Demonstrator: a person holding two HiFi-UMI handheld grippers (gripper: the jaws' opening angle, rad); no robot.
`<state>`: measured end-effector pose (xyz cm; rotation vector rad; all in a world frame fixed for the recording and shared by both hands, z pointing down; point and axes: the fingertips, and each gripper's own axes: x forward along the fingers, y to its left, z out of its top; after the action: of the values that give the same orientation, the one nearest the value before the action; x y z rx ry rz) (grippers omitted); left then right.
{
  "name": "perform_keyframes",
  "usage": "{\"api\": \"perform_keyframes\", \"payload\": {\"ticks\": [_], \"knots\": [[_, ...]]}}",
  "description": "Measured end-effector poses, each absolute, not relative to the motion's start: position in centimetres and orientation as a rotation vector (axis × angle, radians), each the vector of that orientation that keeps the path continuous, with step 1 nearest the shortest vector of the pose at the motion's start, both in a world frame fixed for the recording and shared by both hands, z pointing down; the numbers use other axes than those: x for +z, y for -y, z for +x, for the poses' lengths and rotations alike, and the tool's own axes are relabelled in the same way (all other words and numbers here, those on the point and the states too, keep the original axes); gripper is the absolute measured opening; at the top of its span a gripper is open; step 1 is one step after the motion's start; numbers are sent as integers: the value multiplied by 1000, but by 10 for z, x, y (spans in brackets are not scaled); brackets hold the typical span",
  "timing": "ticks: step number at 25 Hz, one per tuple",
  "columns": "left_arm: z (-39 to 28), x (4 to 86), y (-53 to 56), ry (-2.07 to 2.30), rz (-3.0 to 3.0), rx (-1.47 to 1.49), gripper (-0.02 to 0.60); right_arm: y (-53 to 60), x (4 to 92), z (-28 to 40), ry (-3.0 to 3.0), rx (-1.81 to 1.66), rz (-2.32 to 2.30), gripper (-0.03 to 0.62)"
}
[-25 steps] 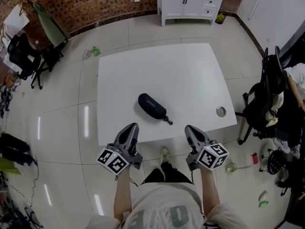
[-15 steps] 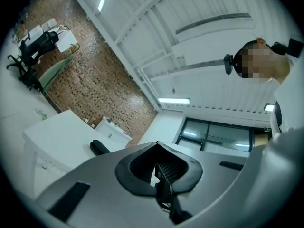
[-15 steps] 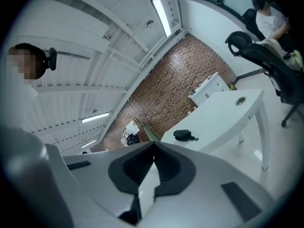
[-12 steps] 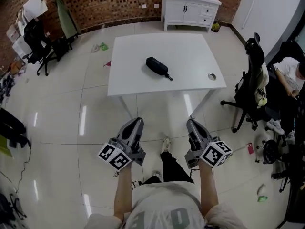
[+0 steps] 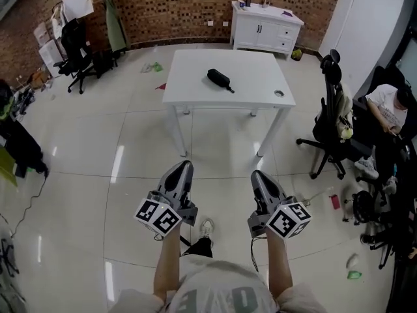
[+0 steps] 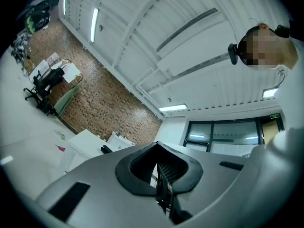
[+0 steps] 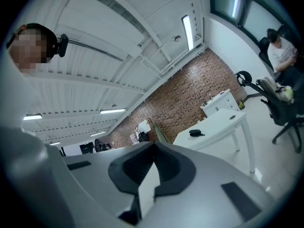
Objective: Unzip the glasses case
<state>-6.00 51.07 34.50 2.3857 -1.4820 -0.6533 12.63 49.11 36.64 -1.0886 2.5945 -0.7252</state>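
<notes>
Left gripper (image 5: 183,168), right gripper (image 5: 258,176): both clenched, nothing held, over floor (image 5: 117,149). Glasses case (image 5: 219,79) on white table (image 5: 260,70), well apart from both. Zip too small to read: fits zipped case awaiting approach, or opened case left behind.

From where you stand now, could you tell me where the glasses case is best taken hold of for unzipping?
Probably across its narrow middle, from above: the glasses case lies flat and diagonal on the table. The thin pull tab sticks out at its near right end, so the right gripper might take that.
</notes>
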Motion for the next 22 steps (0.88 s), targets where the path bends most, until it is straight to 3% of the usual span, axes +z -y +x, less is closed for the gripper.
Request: {"api": "perform_keyframes", "payload": {"ticks": [10,22], "knots": [[-8,320,-717,1602,2436,-526,5,-692,342,179,-2527,-718,-1129,2],[0,334,-791,1580,2445,-392,5,-777,337,172,-2505,-707,-1210,1]]}}
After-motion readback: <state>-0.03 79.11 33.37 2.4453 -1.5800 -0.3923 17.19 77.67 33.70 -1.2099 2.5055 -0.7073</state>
